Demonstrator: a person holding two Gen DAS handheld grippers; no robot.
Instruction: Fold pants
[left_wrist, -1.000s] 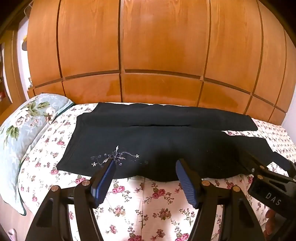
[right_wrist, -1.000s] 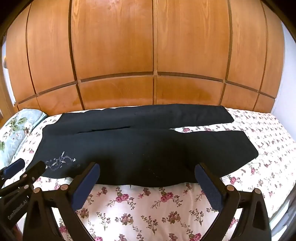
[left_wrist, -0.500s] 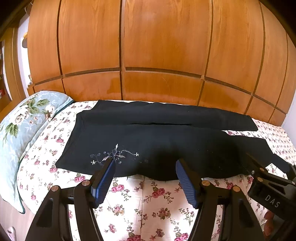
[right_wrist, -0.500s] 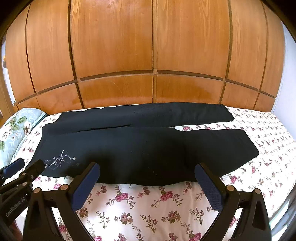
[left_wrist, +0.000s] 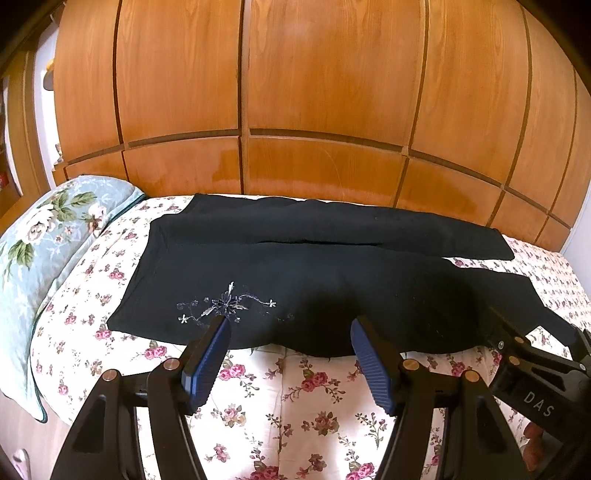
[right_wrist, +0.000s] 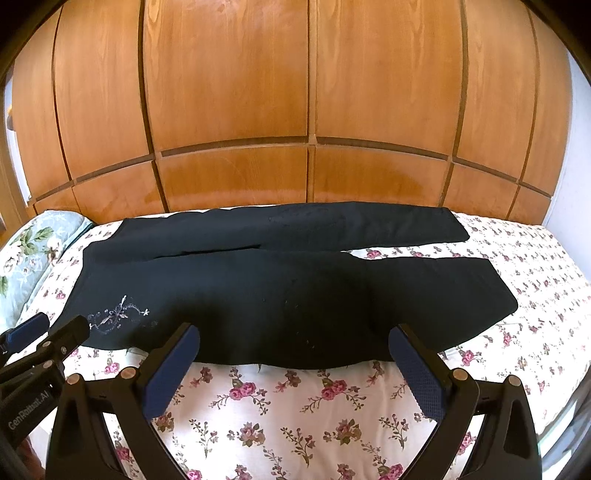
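We see the black pants (left_wrist: 317, 280) lying flat on the flowery bedsheet (left_wrist: 288, 391), one leg next to the other, with the waist near the pillow (left_wrist: 44, 251). A little white flower pattern (left_wrist: 225, 306) is sewn near the waist. Almost nothing has changed since a moment ago: our view has only crept a tiny bit, and the pants have not moved. So we think the folding has not started yet. Our left gripper (left_wrist: 290, 354) hangs over the near edge of the pants with its jaws apart, holding nothing. Our right gripper (right_wrist: 295, 363) is spread wide too, just in front of the near leg (right_wrist: 424, 295). Next we may need to grab that near edge.
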